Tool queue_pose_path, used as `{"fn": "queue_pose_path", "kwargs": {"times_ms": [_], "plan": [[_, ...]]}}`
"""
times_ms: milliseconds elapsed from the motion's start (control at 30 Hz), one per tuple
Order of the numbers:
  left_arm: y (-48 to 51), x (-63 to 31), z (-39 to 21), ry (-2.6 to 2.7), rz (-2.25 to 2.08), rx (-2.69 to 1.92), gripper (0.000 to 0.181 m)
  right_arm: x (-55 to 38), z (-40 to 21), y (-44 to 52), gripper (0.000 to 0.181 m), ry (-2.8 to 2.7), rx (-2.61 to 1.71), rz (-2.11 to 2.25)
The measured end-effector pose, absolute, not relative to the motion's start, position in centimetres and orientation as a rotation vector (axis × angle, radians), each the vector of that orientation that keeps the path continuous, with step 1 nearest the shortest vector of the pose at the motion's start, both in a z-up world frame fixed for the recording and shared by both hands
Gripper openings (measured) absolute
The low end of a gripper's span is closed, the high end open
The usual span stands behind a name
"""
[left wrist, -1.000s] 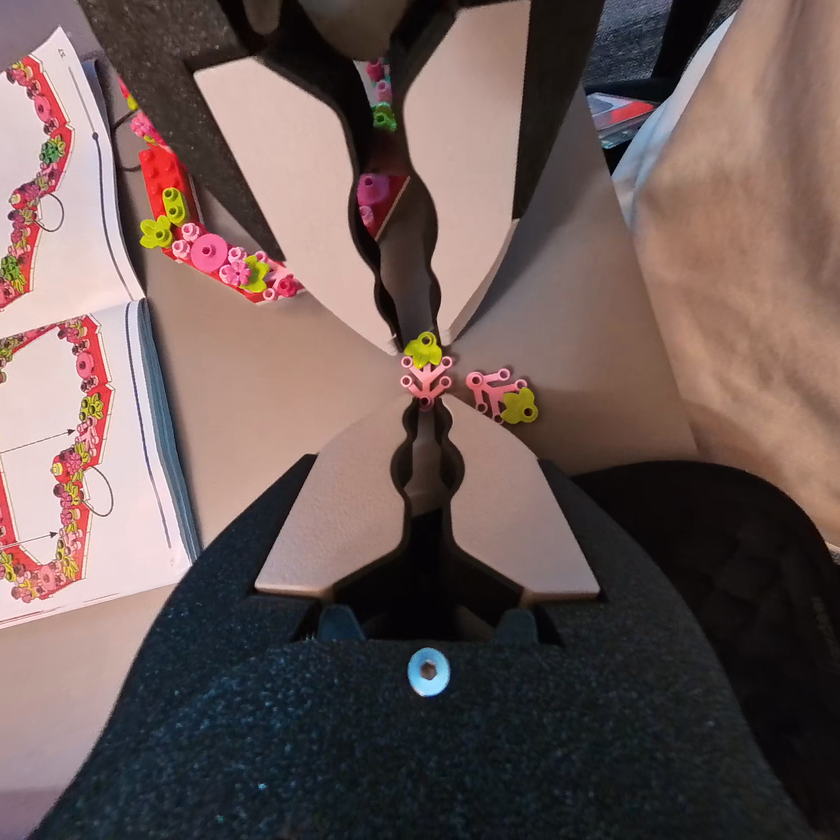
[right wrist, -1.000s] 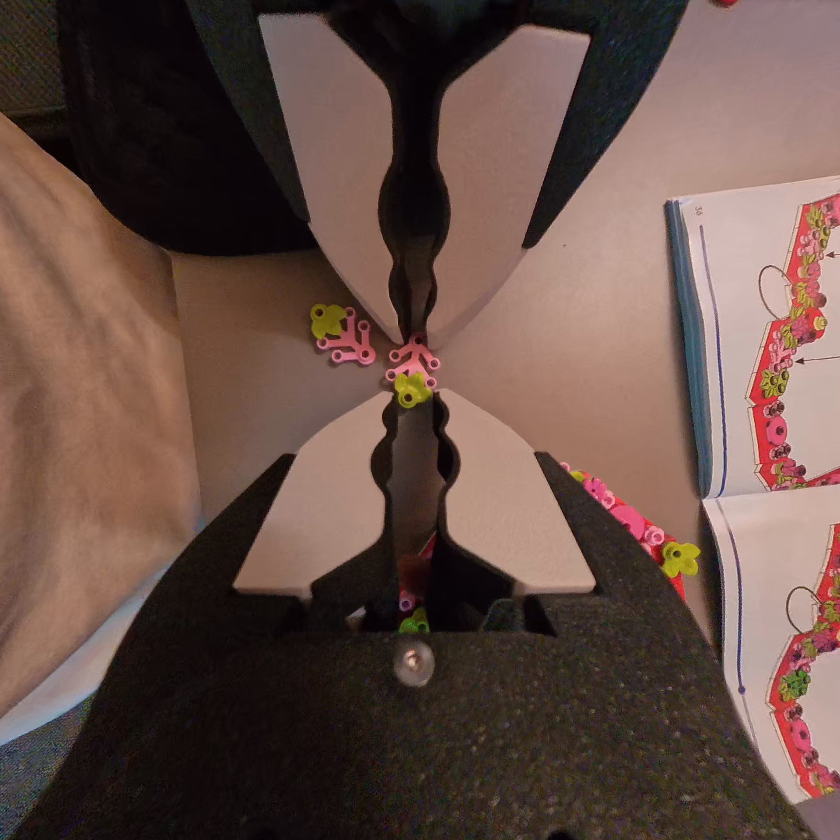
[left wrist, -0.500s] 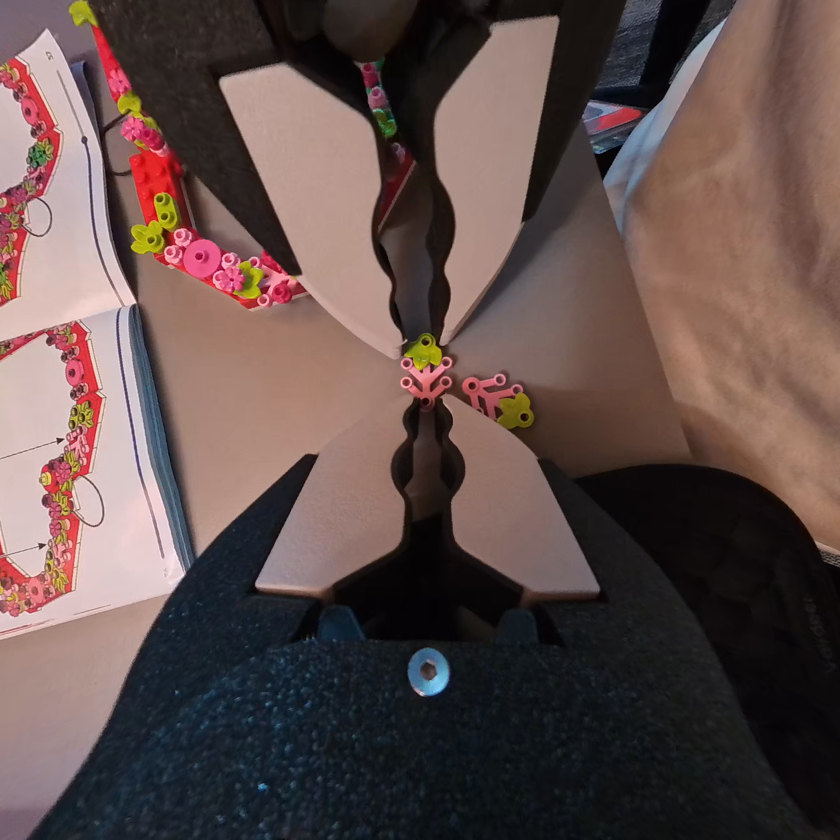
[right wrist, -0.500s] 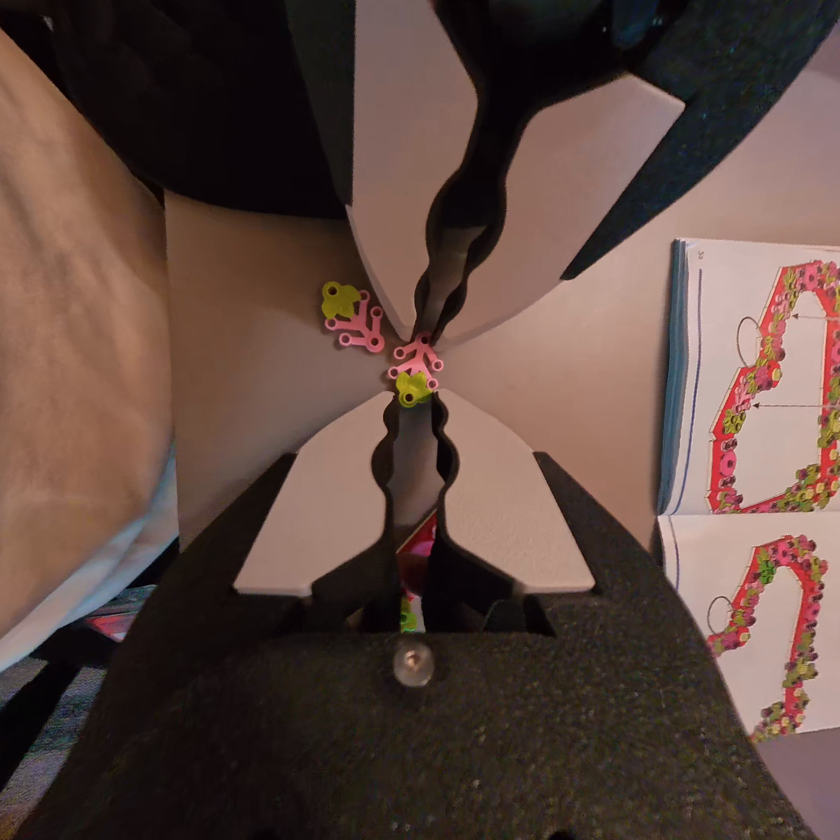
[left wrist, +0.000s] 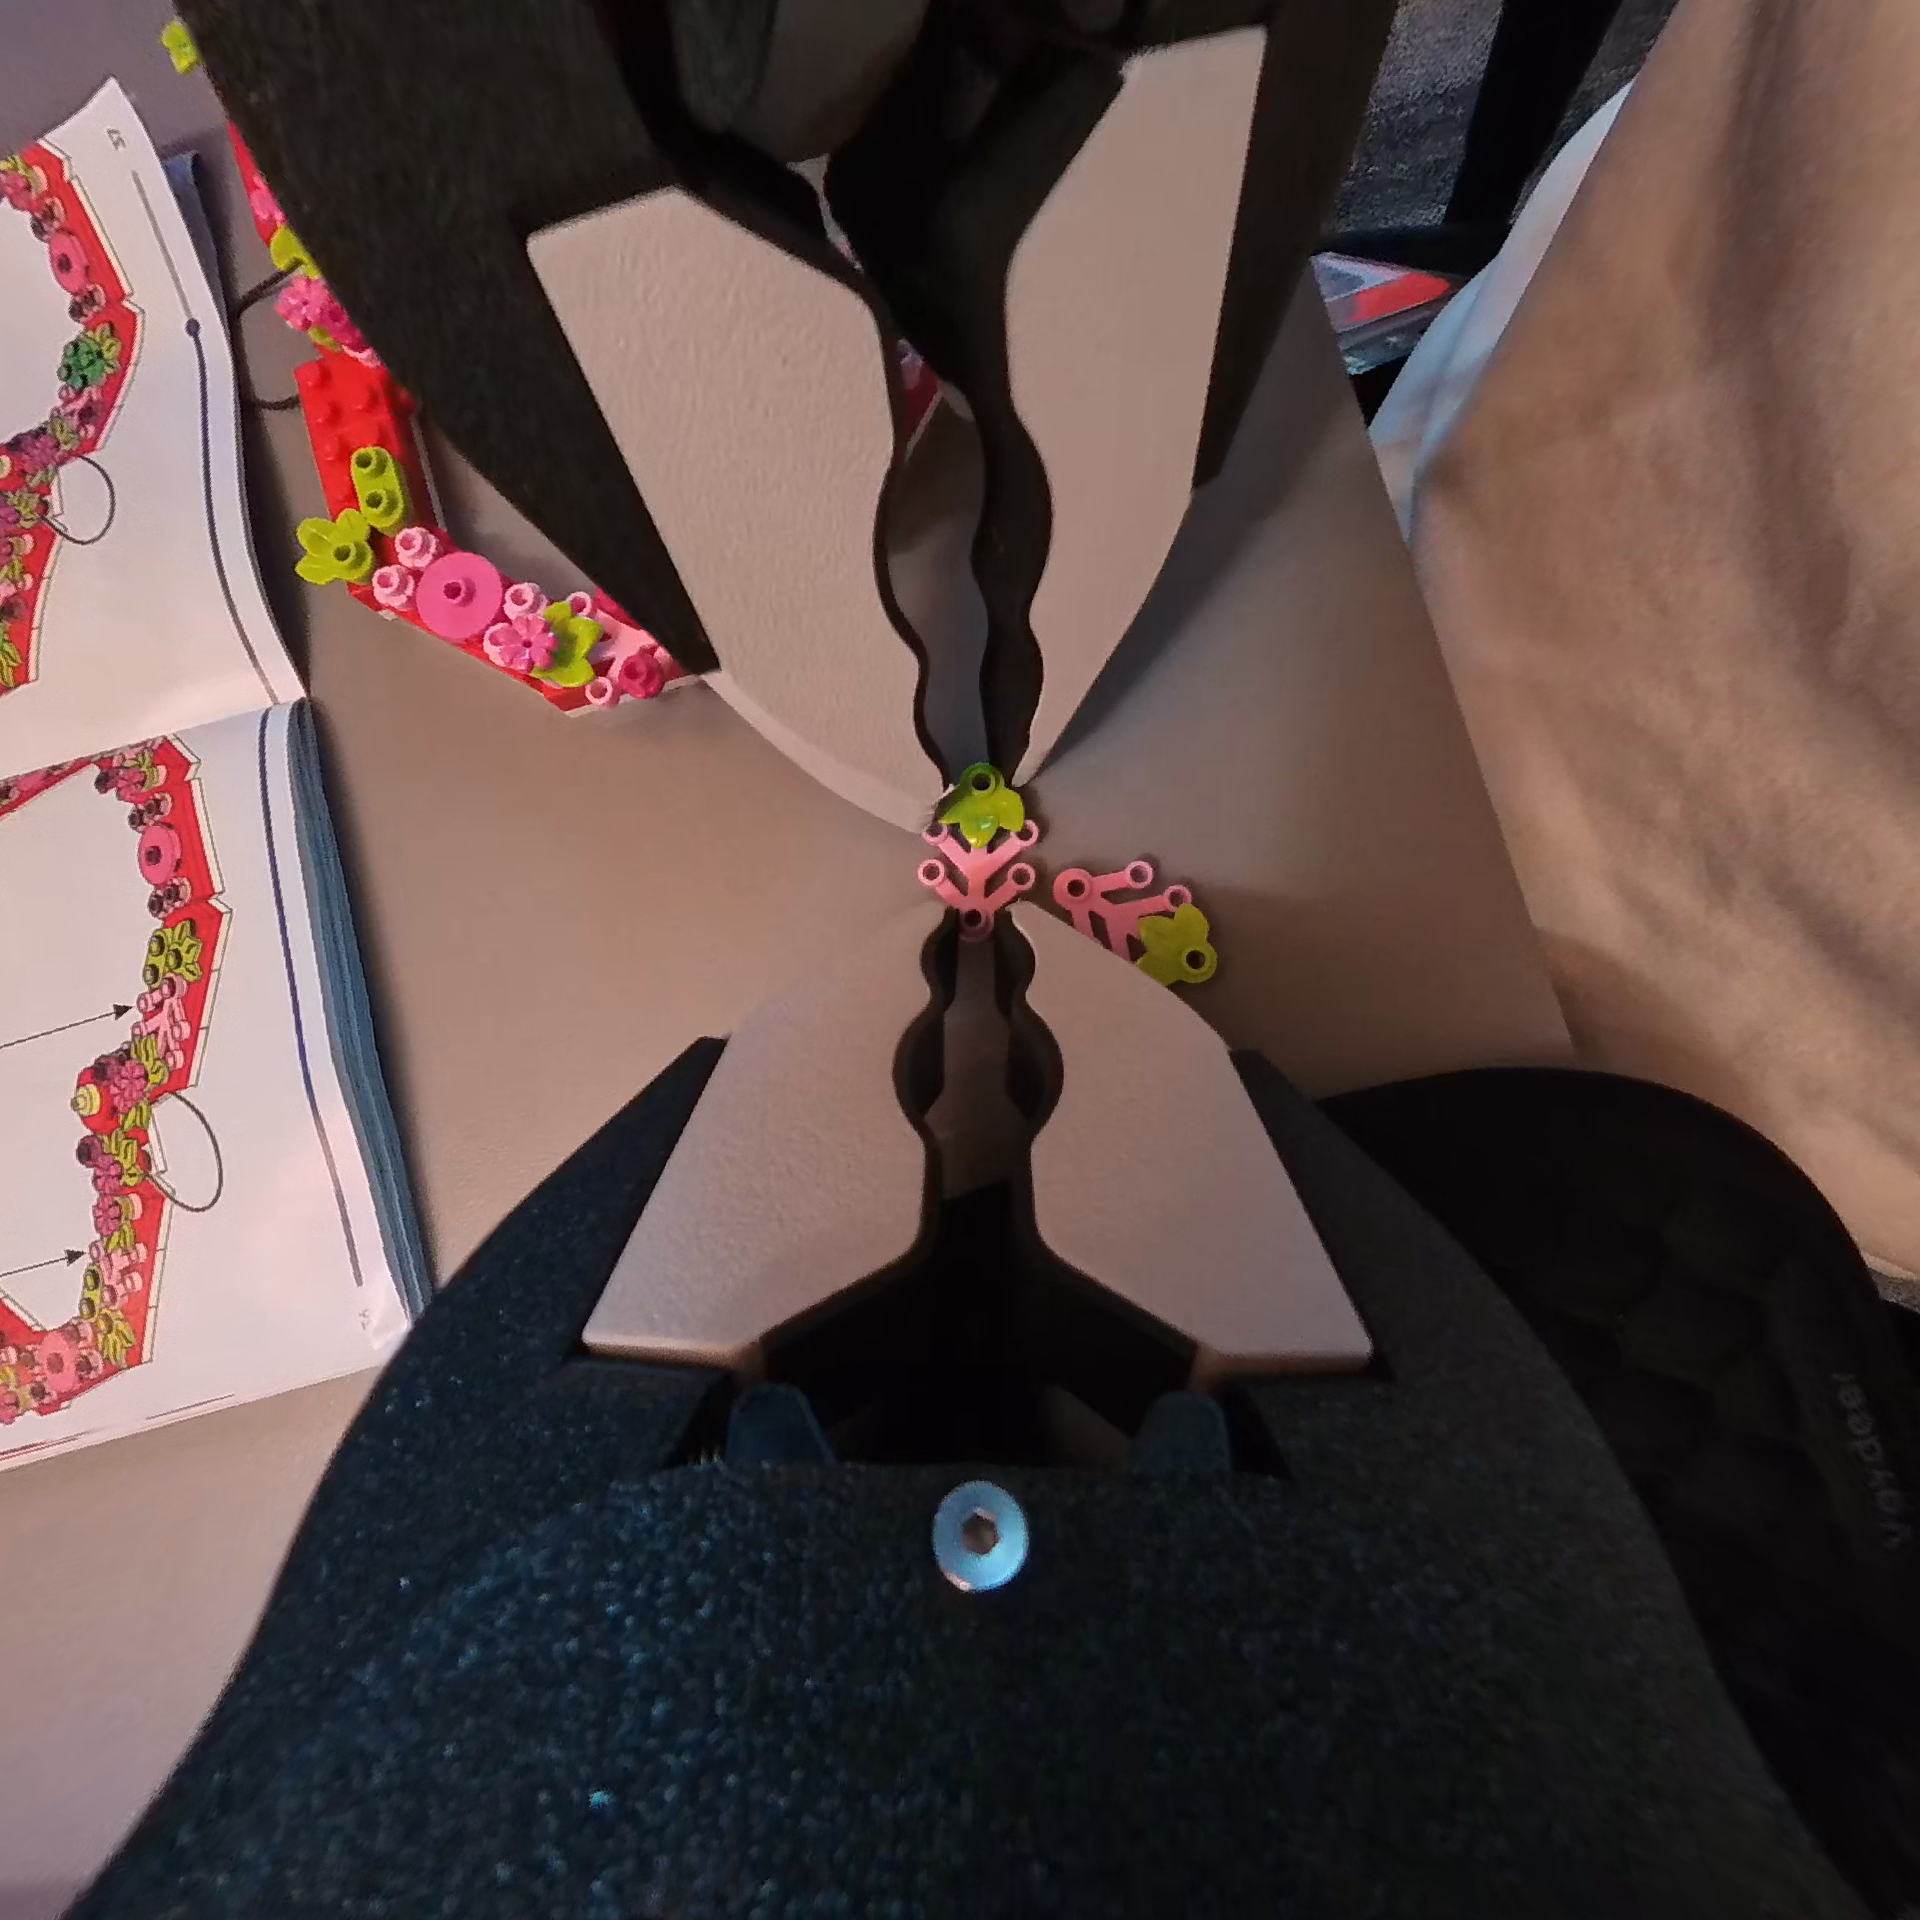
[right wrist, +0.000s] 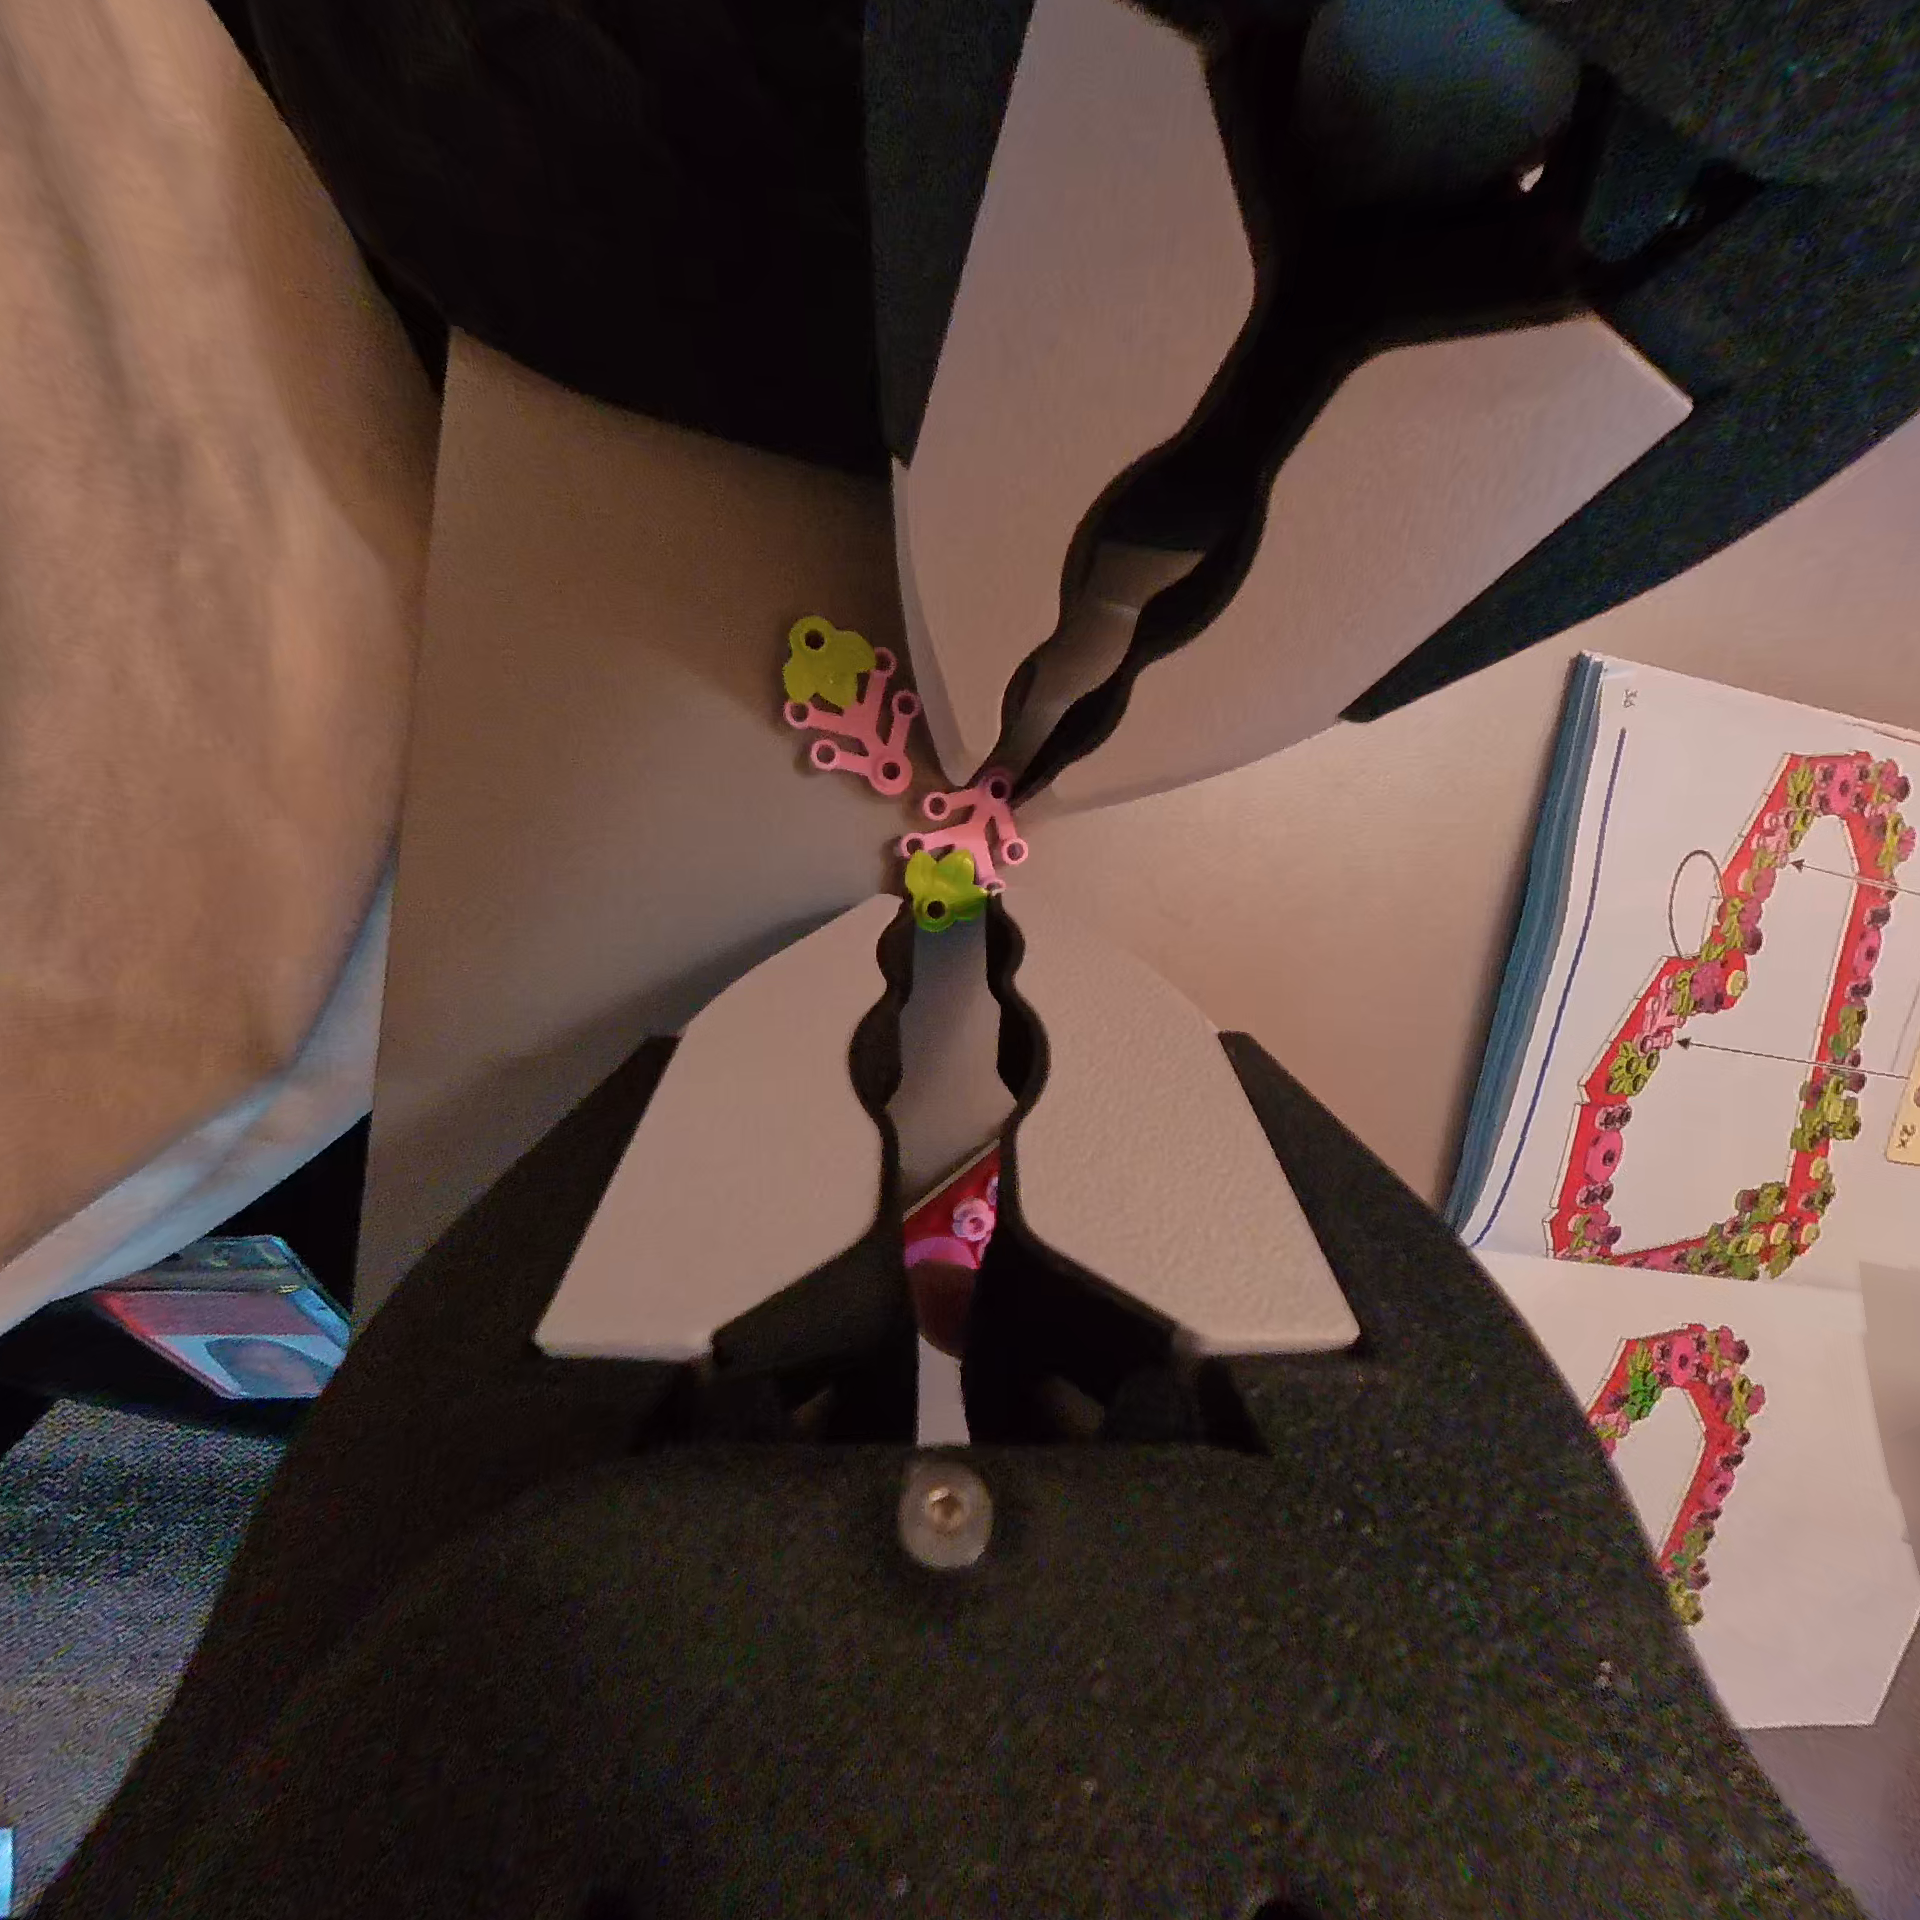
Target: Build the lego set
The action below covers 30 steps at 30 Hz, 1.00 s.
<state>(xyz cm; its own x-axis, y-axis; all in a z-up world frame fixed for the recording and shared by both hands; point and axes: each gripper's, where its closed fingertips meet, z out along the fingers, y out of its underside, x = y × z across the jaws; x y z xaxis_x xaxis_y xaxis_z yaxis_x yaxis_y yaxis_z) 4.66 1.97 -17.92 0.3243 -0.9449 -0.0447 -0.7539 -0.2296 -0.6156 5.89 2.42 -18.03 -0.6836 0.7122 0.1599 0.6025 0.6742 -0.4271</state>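
Note:
A small pink branch piece [left wrist: 977, 878] with a lime leaf piece [left wrist: 979, 810] at its top is held between both grippers above the table. My left gripper [left wrist: 971, 930] is shut on the branch's stem. My right gripper [left wrist: 979, 779] comes from the opposite side and is shut on the leaf. In the right wrist view my right gripper [right wrist: 943, 909] pinches the leaf [right wrist: 940, 883], and the left gripper [right wrist: 1003, 784], tilted, holds the branch [right wrist: 971, 826]. A second pink branch with a lime leaf [left wrist: 1132, 920] lies on the table beside them; it also shows in the right wrist view [right wrist: 847, 717].
The red heart-shaped build with pink flowers and lime leaves [left wrist: 468, 603] lies partly behind the right gripper. An open instruction booklet [left wrist: 156, 1039] lies to the left, and shows in the right wrist view [right wrist: 1714, 1039]. A person's beige clothing [left wrist: 1662, 623] borders the table edge.
Both grippers kept their hold on the joined piece. In the right wrist view the left gripper has tilted to the right and the booklet has swung round. The red build shifted slightly.

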Motion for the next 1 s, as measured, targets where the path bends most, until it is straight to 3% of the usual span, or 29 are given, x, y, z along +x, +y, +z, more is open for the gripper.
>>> {"fn": "queue_pose_path", "kwargs": {"times_ms": [333, 433, 1000], "plan": [[2.0, 4.6, -17.9, 1.493, -0.426, -2.038, 0.007, 6.2, -17.7, 3.1, 0.019, -2.48, -1.24, 0.594], [2.0, 4.6, -17.9, 1.498, -0.412, -2.04, 0.007, 6.0, -16.7, 2.5, 0.005, -2.401, -1.328, 0.738], [2.0, 4.7, -17.9, 1.486, -0.412, -2.04, 0.007, 5.9, -17.5, 2.0, 0.003, -2.389, -1.426, 0.699]]}}
